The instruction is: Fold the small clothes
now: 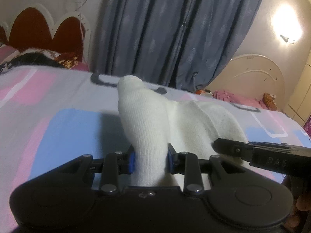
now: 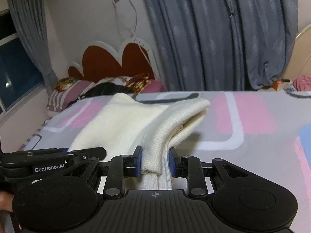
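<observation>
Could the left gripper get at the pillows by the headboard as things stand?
Probably not: the left gripper is shut on the white sock, and the pillows lie far across the bed.

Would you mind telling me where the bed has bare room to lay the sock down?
Bare sheet lies right of the white sock, toward the curtain. It is crowded near the headboard, where pillows pile, and around both grippers, left and right, clamping the sock.
</observation>
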Demonstrator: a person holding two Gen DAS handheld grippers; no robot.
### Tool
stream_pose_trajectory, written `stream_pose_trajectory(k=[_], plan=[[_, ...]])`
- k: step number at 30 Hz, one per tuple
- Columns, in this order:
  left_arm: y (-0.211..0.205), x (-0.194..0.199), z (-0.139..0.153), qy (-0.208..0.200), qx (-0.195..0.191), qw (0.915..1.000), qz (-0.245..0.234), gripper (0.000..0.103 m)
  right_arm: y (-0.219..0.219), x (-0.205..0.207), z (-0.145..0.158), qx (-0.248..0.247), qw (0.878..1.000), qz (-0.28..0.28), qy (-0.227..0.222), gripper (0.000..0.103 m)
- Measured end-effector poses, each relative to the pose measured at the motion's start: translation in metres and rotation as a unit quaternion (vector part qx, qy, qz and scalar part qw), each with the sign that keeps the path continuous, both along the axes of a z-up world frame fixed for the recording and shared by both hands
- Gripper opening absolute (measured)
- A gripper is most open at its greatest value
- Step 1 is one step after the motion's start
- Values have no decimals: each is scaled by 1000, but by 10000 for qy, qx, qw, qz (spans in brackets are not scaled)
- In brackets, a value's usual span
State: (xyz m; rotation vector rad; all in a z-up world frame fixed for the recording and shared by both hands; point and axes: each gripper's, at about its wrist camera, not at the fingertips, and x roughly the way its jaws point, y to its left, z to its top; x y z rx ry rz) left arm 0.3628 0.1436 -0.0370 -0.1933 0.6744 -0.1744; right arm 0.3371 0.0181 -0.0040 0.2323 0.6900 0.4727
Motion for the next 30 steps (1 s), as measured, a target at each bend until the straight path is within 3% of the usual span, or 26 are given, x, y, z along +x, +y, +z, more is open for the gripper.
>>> stream_pose_trajectory(k=[7, 9, 11, 12, 14, 17, 19, 21, 23, 26, 30], plan=[[18, -10, -33, 388, -83, 9992, -9, 31, 12, -4, -35, -3, 9993, 98, 351, 27], [19, -9, -47, 538, 74, 9985, 12, 40, 11, -2, -48, -29, 9987, 53, 503, 27], [23, -11, -54, 498, 182, 9986, 66, 60, 9, 3, -62, -59, 9977, 30, 672, 27], [26, -11, -55, 489, 202, 9985, 104, 64, 9, 5, -69, -99, 9971, 11, 748, 27], [33, -11, -58, 525, 122, 9984, 145, 75, 4, 6, -75, -34, 9968, -14, 804, 27], [50, -12, -61, 652, -144, 9976, 206, 83, 2, 4, -74, -23, 9967, -23, 808, 27], [62, -17, -53, 619, -305, 9971, 315, 81, -2, 3, -69, -80, 9966, -44, 817, 33], [70, -25, -39, 307, -376, 9978, 450, 73, -6, -1, -52, -374, 9974, -318, 530, 37], [75, -24, -27, 78, -641, 9971, 392, 39, -14, -1, -35, -397, 9980, -433, 222, 36], [62, -4, -22, 140, -591, 9981, 57, 34, -2, 7, -24, -417, 9991, -20, 56, 19], [36, 23, -48, 695, -91, 9974, -193, 38, 26, 22, -50, -1198, 9917, 190, 428, 16]])
